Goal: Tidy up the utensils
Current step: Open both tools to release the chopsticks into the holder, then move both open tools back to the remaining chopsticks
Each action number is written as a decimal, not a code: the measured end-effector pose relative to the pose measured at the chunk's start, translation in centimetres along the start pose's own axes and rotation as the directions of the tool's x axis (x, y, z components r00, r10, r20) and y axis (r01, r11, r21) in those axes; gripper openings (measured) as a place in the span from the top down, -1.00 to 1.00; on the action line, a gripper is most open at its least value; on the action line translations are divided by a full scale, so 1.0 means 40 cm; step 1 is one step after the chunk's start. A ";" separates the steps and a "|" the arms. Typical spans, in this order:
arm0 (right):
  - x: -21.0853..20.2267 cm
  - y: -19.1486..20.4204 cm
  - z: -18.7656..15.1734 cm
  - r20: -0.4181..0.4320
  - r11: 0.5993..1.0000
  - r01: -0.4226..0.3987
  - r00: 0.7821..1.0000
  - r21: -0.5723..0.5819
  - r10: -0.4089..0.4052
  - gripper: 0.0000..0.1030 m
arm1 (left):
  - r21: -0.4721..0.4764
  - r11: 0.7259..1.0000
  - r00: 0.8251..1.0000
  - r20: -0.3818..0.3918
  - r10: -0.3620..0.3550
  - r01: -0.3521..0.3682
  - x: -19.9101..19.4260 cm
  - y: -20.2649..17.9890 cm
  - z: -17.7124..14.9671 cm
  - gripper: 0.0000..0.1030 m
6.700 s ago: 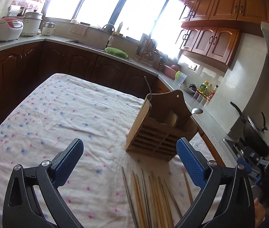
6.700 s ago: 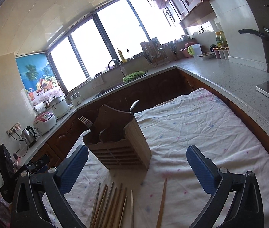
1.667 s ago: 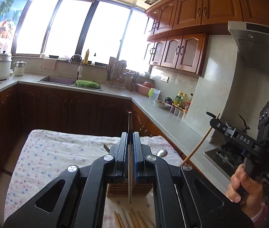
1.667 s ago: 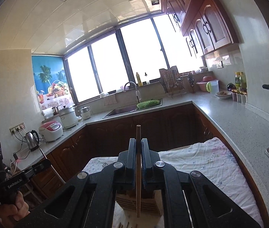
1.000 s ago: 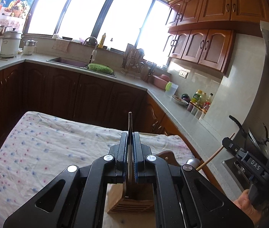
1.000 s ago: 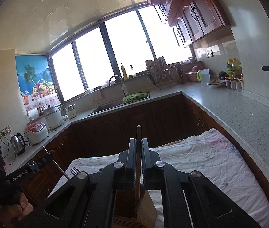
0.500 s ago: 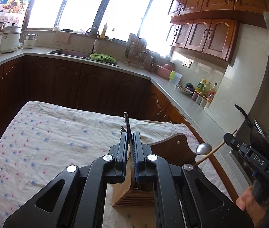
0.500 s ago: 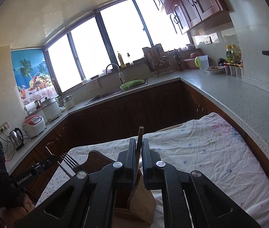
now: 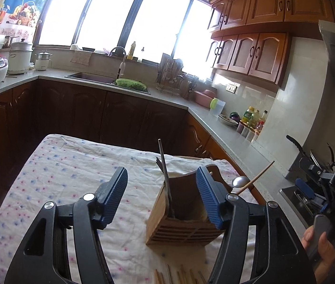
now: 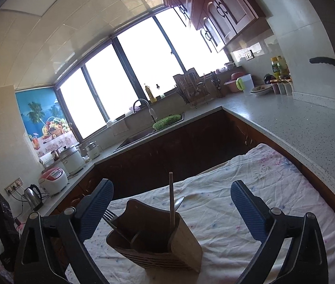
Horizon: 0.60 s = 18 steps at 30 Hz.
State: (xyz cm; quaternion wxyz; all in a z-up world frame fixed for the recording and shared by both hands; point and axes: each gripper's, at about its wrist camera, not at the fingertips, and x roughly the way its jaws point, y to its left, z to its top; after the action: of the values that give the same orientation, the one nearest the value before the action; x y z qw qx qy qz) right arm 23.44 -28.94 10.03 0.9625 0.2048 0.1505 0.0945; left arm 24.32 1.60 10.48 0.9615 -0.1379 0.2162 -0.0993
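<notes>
Opening over the wooden utensil holder (image 9: 181, 213), the left gripper (image 9: 161, 197) had its jaws spreading with nothing pressed between the pads; a dark metal chopstick (image 9: 165, 177) stood free in the holder's near-left compartment, between the two fingers and ahead of them. Further right, the right gripper (image 10: 172, 210) was also opening, jaws already very wide and empty, with a wooden chopstick (image 10: 171, 201) standing upright in the holder's right-hand compartment just ahead, beside a spoon (image 10: 179, 202); a fork (image 10: 109, 215) leaned out near its left finger. More chopsticks (image 9: 181, 277) lay on the flowered cloth (image 9: 61, 170) below the left gripper, close to its right finger. These sticks looked light, stiff and thin, the metal ones probably slick, so each was best pinched across its middle, squarely between the ribbed pads, to stop it swivelling.
</notes>
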 end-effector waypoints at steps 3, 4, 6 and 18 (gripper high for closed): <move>-0.048 0.000 -0.012 0.002 1.000 -0.009 1.000 -0.005 0.009 -0.97 | -0.013 1.000 1.000 0.018 0.013 -0.013 -0.053 0.011 -0.029 -0.47; -0.064 0.001 -0.020 -0.001 1.000 -0.010 1.000 -0.013 0.010 -0.97 | -0.017 1.000 1.000 0.017 0.017 -0.016 -0.068 0.016 -0.039 -0.50; -0.091 0.006 -0.037 -0.011 1.000 -0.009 1.000 -0.027 0.009 -0.98 | -0.033 0.999 1.000 0.009 0.022 -0.021 -0.095 0.027 -0.062 -0.55; -0.226 0.050 -0.238 -0.072 0.972 0.041 0.996 -0.232 -0.059 -0.98 | -0.088 0.995 0.996 -0.085 0.039 -0.047 -0.205 0.067 -0.250 -0.55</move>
State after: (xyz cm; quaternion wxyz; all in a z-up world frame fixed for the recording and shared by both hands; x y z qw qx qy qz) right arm 11.59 -25.88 4.88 0.9752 0.0839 0.1814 0.0951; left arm 12.96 3.96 4.14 0.9464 -0.1720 0.2630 -0.0744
